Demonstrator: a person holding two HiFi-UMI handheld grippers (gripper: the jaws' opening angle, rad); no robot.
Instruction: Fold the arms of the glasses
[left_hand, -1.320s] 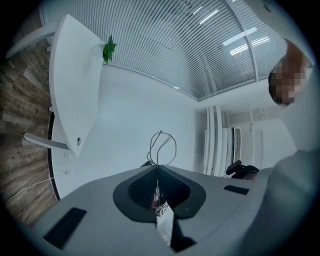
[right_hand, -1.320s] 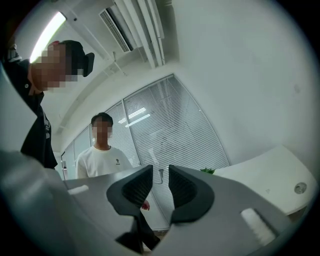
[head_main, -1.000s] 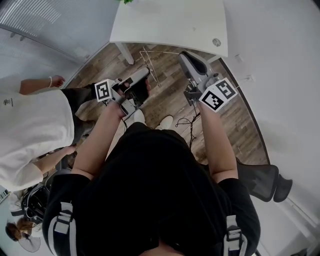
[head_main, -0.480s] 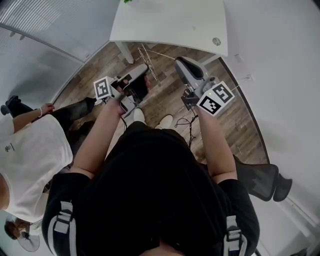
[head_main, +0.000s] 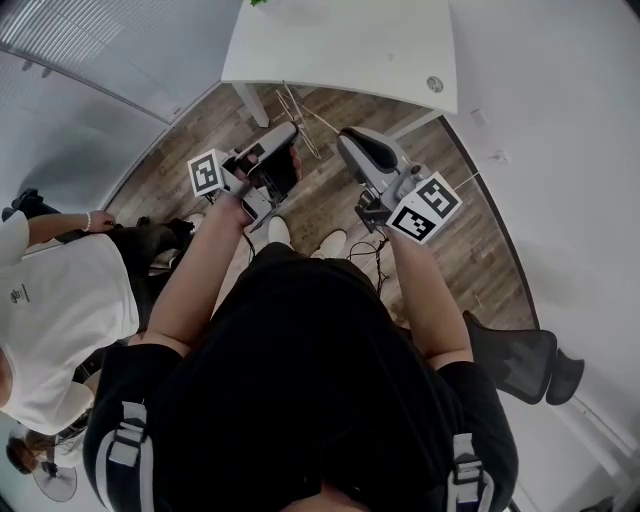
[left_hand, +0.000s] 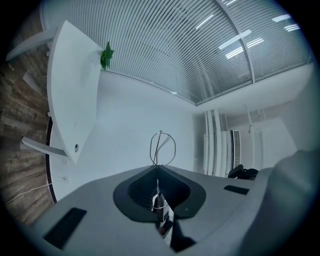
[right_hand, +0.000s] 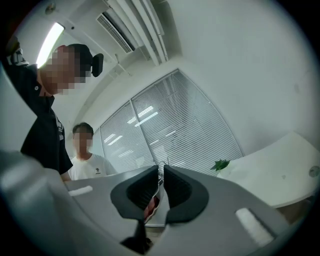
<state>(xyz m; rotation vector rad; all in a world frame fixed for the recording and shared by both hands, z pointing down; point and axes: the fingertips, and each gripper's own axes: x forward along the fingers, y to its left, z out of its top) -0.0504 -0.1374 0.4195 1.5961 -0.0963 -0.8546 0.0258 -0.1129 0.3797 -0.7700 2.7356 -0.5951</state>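
The left claw (left_hand: 157, 170) is shut tight on the glasses (left_hand: 160, 132). Its pads meet on the thin wire frame, and one round lens rim sticks out just past its tips. The right claw (right_hand: 161, 167) has just been easing open. Its jaws stand a narrow slit apart, with a fine wire of the glasses in the slit at the tips; whether the pads pinch it I cannot tell. The two claws angle toward each other, tips near, above the wood floor (head_main: 322, 205), with the white bench (head_main: 340, 45) just beyond them. Each claw's cube (head_main: 207, 175) bears black-and-white square markers. Left of the left claw stands a person in a white shirt (head_main: 50, 310), whose chest print is too small to read.
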